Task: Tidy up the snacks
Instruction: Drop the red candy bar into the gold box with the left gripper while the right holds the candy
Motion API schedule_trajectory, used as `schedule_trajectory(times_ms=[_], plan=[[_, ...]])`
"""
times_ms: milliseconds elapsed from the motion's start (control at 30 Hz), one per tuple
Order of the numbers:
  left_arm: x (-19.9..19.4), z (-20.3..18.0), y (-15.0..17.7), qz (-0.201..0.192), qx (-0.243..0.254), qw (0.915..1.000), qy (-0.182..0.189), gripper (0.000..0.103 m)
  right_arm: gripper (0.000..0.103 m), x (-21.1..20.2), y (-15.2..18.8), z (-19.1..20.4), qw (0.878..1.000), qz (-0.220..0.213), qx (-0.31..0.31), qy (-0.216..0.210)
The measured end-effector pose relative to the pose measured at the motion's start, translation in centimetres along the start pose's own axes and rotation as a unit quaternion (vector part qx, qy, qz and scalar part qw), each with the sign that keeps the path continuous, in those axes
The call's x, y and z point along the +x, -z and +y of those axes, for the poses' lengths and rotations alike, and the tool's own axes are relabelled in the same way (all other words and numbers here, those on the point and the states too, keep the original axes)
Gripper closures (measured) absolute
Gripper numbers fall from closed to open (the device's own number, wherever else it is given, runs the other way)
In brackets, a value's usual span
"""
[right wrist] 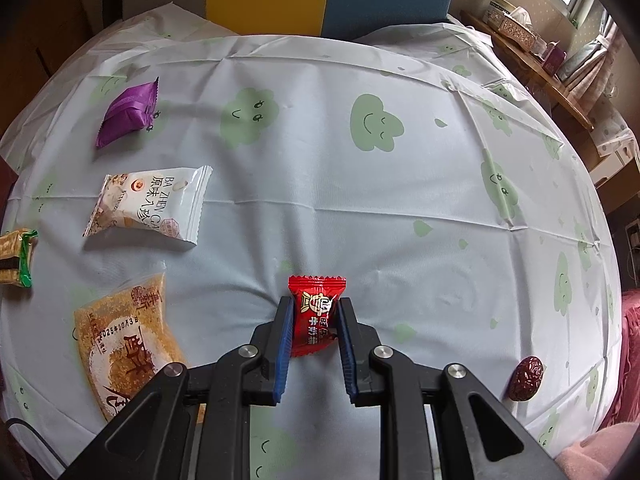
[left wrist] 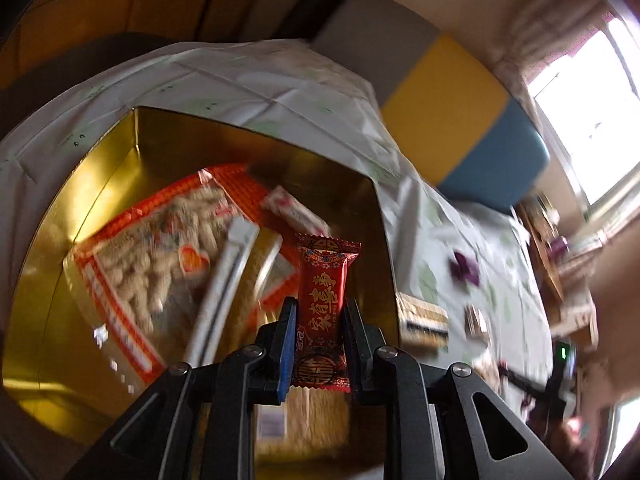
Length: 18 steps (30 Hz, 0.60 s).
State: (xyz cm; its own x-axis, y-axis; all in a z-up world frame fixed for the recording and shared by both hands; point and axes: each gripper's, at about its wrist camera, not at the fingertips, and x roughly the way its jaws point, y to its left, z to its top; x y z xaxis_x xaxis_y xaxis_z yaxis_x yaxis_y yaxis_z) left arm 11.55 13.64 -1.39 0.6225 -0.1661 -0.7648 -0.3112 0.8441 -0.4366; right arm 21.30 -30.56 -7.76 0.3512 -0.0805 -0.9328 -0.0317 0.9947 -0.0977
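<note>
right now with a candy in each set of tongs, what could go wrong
1. The left tongs pinch the long red candy only at mid-body above the gold tin; released off-centre, it may land on the peanut bag and slide.
2. The right tongs hold the small red candy by its slick wrapper, so it may slip.

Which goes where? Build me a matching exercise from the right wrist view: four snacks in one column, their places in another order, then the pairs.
Things:
1. purple packet
2. white packet
3. small red candy
4. dried red date

Places:
A. between the fingers of the right tool
B. alone near the right edge of the tablecloth
C. far left, farthest from the camera
D. left side, just nearer than the purple one

Pairs: 1-C, 2-D, 3-A, 4-B
</note>
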Motion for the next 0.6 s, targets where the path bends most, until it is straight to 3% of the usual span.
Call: schedule_trajectory(times_ms=[100, 200, 333, 600], plan=[[1.8, -0.3, -1.4, 0.009, -0.007, 0.9999, -0.002, 0.081, 0.082, -0.1, 0.1, 0.1, 1.0, -0.001, -0.001, 0.001], [4.3, -0.2, -2.3, 0.019, -0.015, 0.9994, -0.026, 0.075, 0.082, -0.1, 0.0, 0.3, 1.0, -0.001, -0.001, 0.002], [5.5, 0.3, -2.1, 0.034, -0.027, 0.9986, -0.029, 0.072, 0.082, -0.1, 0.0, 0.2, 1.0, -0.001, 0.0, 0.001], [3.1, -0.5, 1.2, 0.013, 0.047, 0.9961, -0.073, 0.072, 0.082, -0.1, -0.2, 0.2, 1.0, 0.002, -0.008, 0.004]])
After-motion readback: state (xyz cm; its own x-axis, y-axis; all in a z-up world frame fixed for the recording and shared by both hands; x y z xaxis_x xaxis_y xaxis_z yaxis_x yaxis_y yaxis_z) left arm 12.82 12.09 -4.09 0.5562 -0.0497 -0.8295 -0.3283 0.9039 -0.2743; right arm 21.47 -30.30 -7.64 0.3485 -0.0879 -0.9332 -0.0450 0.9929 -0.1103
